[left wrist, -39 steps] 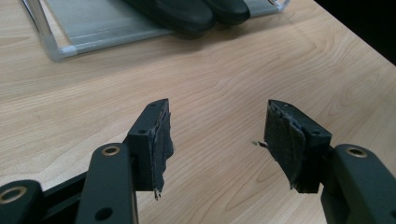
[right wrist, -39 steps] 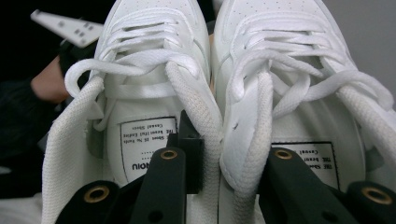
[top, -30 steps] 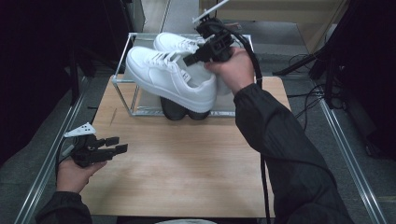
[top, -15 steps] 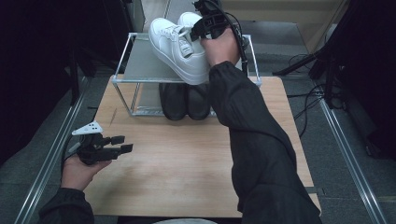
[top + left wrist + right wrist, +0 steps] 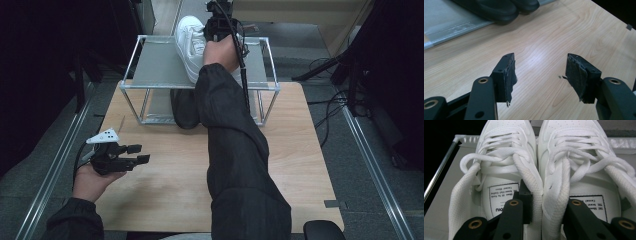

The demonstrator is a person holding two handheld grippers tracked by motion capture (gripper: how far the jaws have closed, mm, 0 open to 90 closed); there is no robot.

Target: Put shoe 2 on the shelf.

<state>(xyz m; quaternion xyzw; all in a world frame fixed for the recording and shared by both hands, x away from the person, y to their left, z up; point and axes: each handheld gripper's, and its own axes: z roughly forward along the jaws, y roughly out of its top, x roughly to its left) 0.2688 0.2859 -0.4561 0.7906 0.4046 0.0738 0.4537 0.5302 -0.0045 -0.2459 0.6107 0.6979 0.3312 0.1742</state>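
Note:
A pair of white lace-up sneakers is at the top shelf of a metal rack, toes pointing away from me. My right gripper is shut on them: in the right gripper view one jaw reaches into the left sneaker, the other into the right sneaker, pinching the two inner collars together. Whether the soles rest on the shelf I cannot tell. My left gripper hovers over the wooden table at the front left, open, with bare wood between its pads.
A pair of black shoes stands under the rack's top shelf, also seen ahead of the left gripper. The rack's left half carries nothing. The wooden table ends at metal rails on both sides.
My right hand has carried the white sneakers from in front of the rack up and back over its top shelf, turning them toes-away. The left gripper has stayed put.

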